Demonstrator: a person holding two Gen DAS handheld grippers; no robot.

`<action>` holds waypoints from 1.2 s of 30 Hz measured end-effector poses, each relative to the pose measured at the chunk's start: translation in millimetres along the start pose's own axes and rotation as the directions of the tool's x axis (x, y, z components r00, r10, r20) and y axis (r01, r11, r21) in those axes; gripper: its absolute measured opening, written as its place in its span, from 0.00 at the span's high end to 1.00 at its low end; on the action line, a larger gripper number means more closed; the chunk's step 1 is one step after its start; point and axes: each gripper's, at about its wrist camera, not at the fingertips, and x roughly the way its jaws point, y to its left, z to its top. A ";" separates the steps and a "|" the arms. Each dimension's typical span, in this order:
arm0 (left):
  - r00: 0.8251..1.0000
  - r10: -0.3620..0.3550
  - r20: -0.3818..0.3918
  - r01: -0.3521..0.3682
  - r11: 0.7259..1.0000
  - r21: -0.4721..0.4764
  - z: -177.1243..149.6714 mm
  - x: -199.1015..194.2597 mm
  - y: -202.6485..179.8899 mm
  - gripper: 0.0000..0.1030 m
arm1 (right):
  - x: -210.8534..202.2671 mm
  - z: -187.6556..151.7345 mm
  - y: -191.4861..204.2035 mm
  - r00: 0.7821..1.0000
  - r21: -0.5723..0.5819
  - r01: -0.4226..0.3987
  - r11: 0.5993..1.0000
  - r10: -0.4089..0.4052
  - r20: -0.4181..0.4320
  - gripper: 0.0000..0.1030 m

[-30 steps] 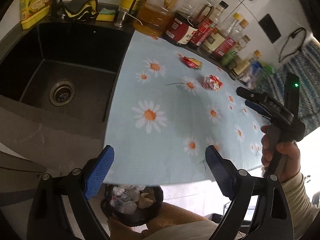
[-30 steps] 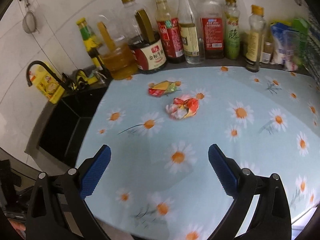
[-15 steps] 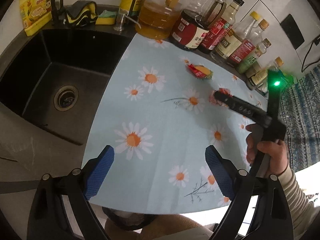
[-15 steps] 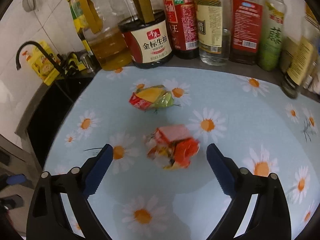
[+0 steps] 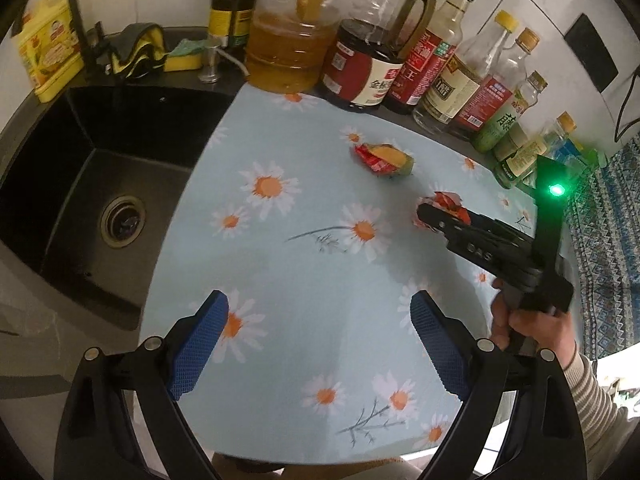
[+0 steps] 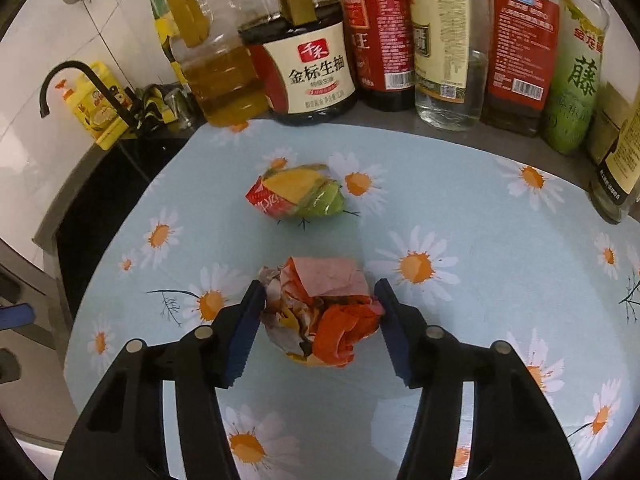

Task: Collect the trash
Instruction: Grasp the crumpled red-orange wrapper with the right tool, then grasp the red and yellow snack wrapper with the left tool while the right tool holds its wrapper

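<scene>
A crumpled red, pink and white wrapper ball [image 6: 324, 308] lies on the daisy-print cloth between the blue pads of my right gripper [image 6: 322, 320]; the pads touch its sides, closing on it. It also shows in the left wrist view [image 5: 444, 202], half hidden behind the right gripper [image 5: 430, 216]. A second crumpled wrapper, red, yellow and green [image 6: 296, 196], lies farther back; it also shows in the left wrist view [image 5: 382, 158]. My left gripper [image 5: 320, 344] is open and empty above the cloth's near part.
A row of oil and sauce bottles [image 6: 312, 60] stands along the back wall. A black sink [image 5: 92, 184] with a tap [image 6: 76, 84], sponge [image 5: 182, 58] and yellow detergent pack [image 5: 48, 52] lies left of the cloth. The counter edge is near me.
My right gripper moved forward over the wrapper ball and its jaws narrowed until the pads touch it. My left gripper moved forward over the cloth; the bin below the counter has left view.
</scene>
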 end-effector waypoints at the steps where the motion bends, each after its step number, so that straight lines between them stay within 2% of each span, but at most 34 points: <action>1: 1.000 -0.007 -0.002 0.007 1.000 0.003 3.3 2.3 -4.3 0.13 | -4.0 -0.1 -2.9 1.000 0.004 -0.006 1.000 0.005 0.006 0.45; 3: 1.000 -0.027 -0.008 0.027 0.999 0.019 12.4 8.5 -17.0 0.13 | -11.9 -0.5 -9.3 1.000 0.008 0.018 1.000 -0.018 0.011 0.45; 9: 0.999 -0.018 -0.032 0.019 0.998 0.054 43.5 42.4 -48.7 0.13 | -40.5 -9.6 -31.8 0.999 0.048 -0.038 0.998 0.036 0.037 0.45; 21: 0.995 0.077 -0.060 -0.072 0.993 0.093 104.7 121.0 -88.2 0.13 | -85.5 -37.4 -75.3 0.989 0.125 -0.118 0.985 0.106 0.099 0.45; 28: 0.990 0.107 -0.087 -0.099 0.990 0.098 123.1 154.1 -95.3 0.13 | -90.6 -49.8 -91.8 0.987 0.157 -0.134 0.978 0.118 0.109 0.45; 36: 0.986 0.146 -0.082 -0.138 0.985 0.100 133.2 172.7 -97.1 0.14 | -90.5 -55.1 -103.2 0.986 0.175 -0.144 0.974 0.126 0.112 0.44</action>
